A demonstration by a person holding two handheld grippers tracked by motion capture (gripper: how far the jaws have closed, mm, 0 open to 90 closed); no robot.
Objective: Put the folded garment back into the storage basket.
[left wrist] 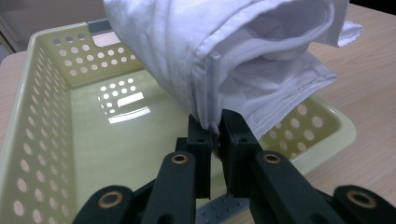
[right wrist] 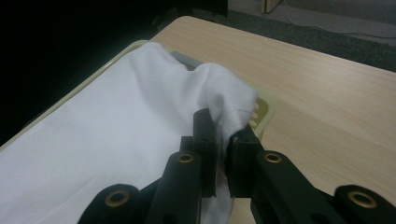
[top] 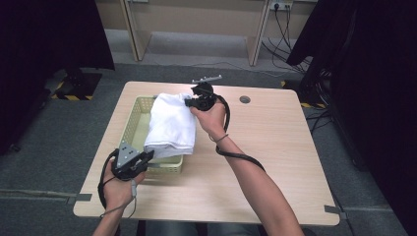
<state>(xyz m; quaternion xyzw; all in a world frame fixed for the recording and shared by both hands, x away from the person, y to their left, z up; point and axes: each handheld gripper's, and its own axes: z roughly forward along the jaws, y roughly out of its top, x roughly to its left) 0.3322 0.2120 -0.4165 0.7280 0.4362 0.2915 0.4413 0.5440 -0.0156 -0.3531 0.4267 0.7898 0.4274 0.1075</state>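
White folded towel [top: 170,125] is over the pale yellow perforated plastic basket [top: 132,119], carried between both grippers, not yet down inside.

Left gripper [top: 145,158], near-left by the basket's near rim: jaws clenched on the towel's near hem. In the left gripper view the pads pinch a seamed edge [left wrist: 214,122], the folded layers bulge above them, and the basket [left wrist: 56,135] floor below is bare and glossy.

Right gripper [top: 189,102], at the far end of the towel near the basket's far right corner: jaws clenched on a bunched corner of the cloth. In the right gripper view the towel [right wrist: 102,140] spreads flat away from the pads and covers most of the basket opening, with the rim [right wrist: 264,108] peeking out just beyond.

Wooden table [top: 275,147] to the right of the basket is bare apart from the person's right forearm [top: 255,182] and the trailing cable.

Status, my read:
- Done: towel folded, gripped at both ends, positioned over the basket.
- Partial: its right side overhangs the right rim, so alignment is a bit off to the right.
- Left: shift it slightly left, lower until it rests on the basket floor, let go with both grippers, back out.

Risk: the fold may slump open on release, since only the edges are pinched.
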